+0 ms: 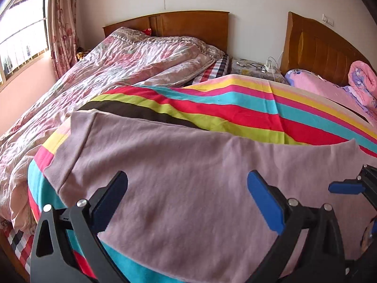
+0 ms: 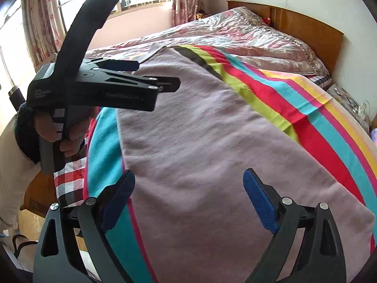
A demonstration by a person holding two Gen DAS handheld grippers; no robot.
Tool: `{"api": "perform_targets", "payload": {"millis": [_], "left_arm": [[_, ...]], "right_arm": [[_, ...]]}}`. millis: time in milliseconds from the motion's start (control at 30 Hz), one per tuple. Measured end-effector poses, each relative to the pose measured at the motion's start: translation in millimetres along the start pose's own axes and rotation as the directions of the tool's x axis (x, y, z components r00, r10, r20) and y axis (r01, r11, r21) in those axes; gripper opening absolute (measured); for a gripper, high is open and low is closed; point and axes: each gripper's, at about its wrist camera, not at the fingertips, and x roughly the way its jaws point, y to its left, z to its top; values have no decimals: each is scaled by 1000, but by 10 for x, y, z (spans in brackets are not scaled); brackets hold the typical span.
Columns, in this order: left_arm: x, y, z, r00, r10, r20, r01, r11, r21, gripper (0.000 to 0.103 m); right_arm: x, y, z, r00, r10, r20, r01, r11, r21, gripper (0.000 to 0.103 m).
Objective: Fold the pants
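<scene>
Soft purple-pink cloth was what you had to fold: the pants (image 1: 188,184) lay spread flat on the striped blanket (image 1: 235,108) on the bed, right under both of your tools. Your left gripper (image 1: 188,198) had its fingers wide apart over the cloth, holding nothing. Your right gripper (image 2: 188,195) was the same, fingers apart and nothing between them. They hung close above the pants, but I could not tell if they touched. From here, a few things could have gone wrong. If you had pinched too deep, you might have grabbed the striped blanket along with the pants, because the two lay pressed together. If you had picked up only the top layer, the layer under it could have stayed behind and the fold would have come out crooked. If one side had gone up faster than the other, the soft cloth could have sagged and bunched. The pants looked thin, floppy and mostly smooth, with a ribbed band along the far left edge (image 1: 75,141). The flowered quilt (image 1: 106,70) lay beside the blanket, near enough to get in the way.
</scene>
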Motion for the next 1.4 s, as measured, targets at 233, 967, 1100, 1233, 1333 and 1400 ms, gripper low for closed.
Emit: {"api": "perform_targets", "payload": {"millis": [233,967,1100,1233,1333,1400], "left_arm": [[748,-922,208,990,-107,-94,117,986,116,101],[909,-718,119,989,-67,-131,72,997,28,102],[901,-730,112,990,-59,-129,64,997,30,102],[891,-746,99,991,-50,-127,54,998,32,102],[892,-753,98,990,-52,-128,57,998,37,102],[872,-742,98,991,-53,-123,56,998,27,102]], "right_arm": [[-143,-1586,-435,963,-240,-125,270,890,367,92],[-998,-1915,-1541,886,-404,-229,464,757,459,93],[-1205,-1910,-1749,878,-432,-207,475,733,488,95],[-1350,-1830,-1889,871,-444,-210,487,724,489,95],[-1358,-1762,-2016,873,-440,-210,486,743,461,95],[-1435,-1744,-2010,870,-446,-209,488,722,490,95]]}}
